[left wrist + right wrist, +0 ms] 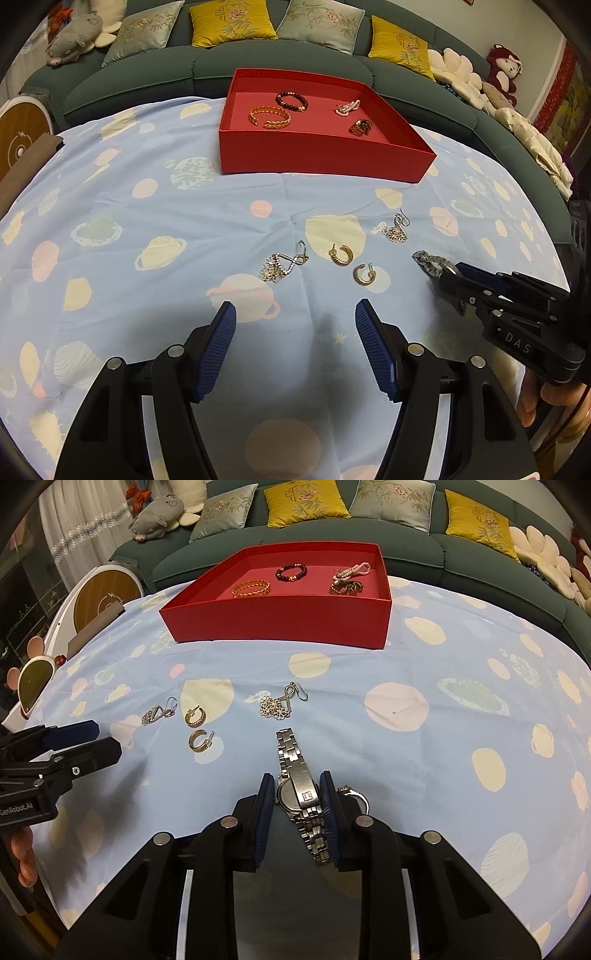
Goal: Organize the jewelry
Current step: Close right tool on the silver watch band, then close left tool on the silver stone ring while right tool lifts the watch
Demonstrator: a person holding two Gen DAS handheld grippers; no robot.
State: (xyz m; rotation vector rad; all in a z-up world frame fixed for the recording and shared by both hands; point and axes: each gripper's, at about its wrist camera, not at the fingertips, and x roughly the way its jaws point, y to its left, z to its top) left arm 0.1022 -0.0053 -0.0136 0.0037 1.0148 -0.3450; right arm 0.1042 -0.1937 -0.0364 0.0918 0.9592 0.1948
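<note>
The right gripper [297, 794] clamps a silver watch [301, 794] lying on the blue tablecloth [406, 738], seemingly by its case. The left gripper [295, 314] hangs open above the cloth, near two gold hoop earrings [341, 254].

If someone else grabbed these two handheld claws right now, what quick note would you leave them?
Right gripper: closed on the silver watch, which lies on the blue tablecloth.
Left gripper: open, empty, above the cloth just short of the earrings.
Done: gold bangle, dark bead bracelet, pearl piece and a dark-and-gold piece are in the red tray.
Left: two gold hoop earrings, two silver dangle earrings, the watch, and a small ring right of the right gripper.
</note>
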